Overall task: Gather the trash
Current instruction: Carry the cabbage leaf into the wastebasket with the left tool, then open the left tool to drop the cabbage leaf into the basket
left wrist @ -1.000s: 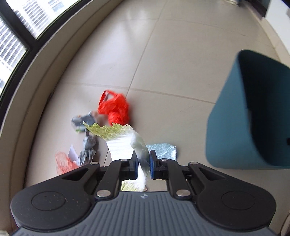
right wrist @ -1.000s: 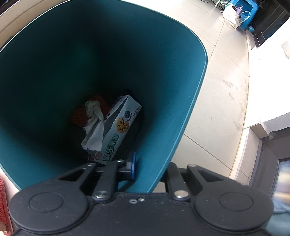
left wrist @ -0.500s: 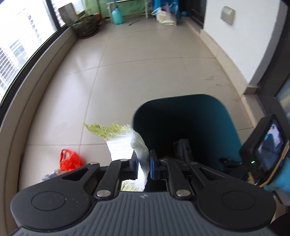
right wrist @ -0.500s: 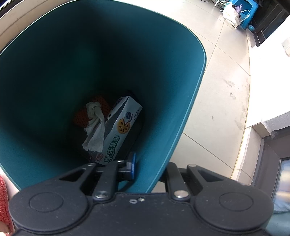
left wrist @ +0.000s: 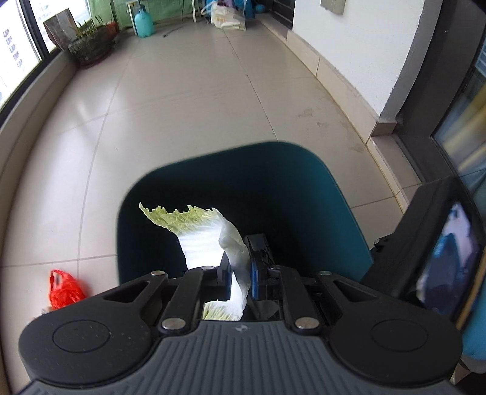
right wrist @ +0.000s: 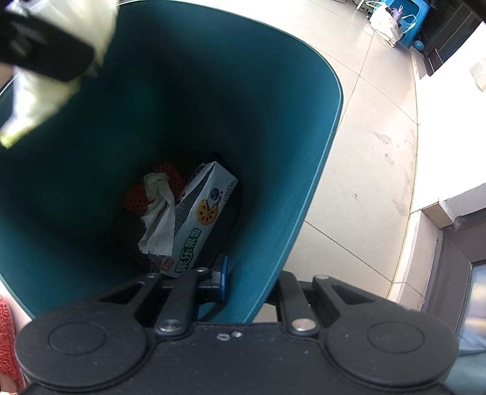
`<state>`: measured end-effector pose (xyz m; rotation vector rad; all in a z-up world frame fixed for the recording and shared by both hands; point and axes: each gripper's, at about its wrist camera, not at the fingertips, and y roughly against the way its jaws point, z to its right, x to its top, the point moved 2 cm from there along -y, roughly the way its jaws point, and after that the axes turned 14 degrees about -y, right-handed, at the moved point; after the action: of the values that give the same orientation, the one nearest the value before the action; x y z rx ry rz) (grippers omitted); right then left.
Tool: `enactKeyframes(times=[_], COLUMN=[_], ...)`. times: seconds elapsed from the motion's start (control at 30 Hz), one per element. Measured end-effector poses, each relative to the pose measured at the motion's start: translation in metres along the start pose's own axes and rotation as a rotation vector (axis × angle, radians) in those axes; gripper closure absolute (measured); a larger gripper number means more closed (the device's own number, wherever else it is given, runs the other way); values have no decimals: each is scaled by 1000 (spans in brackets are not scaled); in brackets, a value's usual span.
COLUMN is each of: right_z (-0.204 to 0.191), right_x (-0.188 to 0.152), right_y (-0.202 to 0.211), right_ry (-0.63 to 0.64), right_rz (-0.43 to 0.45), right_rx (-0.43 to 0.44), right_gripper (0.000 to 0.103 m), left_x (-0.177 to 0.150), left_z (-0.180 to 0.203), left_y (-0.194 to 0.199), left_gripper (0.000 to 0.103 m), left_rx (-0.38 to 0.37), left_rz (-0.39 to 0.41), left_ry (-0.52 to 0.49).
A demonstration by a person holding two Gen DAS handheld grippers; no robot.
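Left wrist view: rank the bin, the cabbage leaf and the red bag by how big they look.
1. bin, by far the largest.
2. cabbage leaf; it sits close to the camera, so its true size is unsure.
3. red bag, smallest.

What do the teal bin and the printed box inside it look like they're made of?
Teal bin: likely moulded plastic with a smooth, slightly glossy wall and a thin, even rim. Printed box: probably coated paperboard, with sharp folded edges and colour printing.

Potted plant point(left wrist: 91, 48) by window, teal bottle point(left wrist: 143, 23), white bag point(left wrist: 226, 18), tiled floor point(left wrist: 194, 103)
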<state>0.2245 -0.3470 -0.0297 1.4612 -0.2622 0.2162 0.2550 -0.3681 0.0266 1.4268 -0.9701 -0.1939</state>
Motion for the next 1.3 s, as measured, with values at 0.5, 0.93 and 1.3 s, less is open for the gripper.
enactKeyframes(times=[0.5,0.93,1.3], right_z=[0,6,10], right_x=[1,-2,-3], right_y=[0,2,5], right_ry=[-34,-31,-43], right_rz=[1,4,9], right_rx=[24,32,38], right_gripper=[90,89,89], left_x=[-23,-25,-31], left_z=[-18,-13,-23], left_y=[-71,-86,-59], left_gripper=[92,89,46], left_rx=[-50,-39,-43], left_rz=[-100,-118,-34], left_ry=[123,127,167])
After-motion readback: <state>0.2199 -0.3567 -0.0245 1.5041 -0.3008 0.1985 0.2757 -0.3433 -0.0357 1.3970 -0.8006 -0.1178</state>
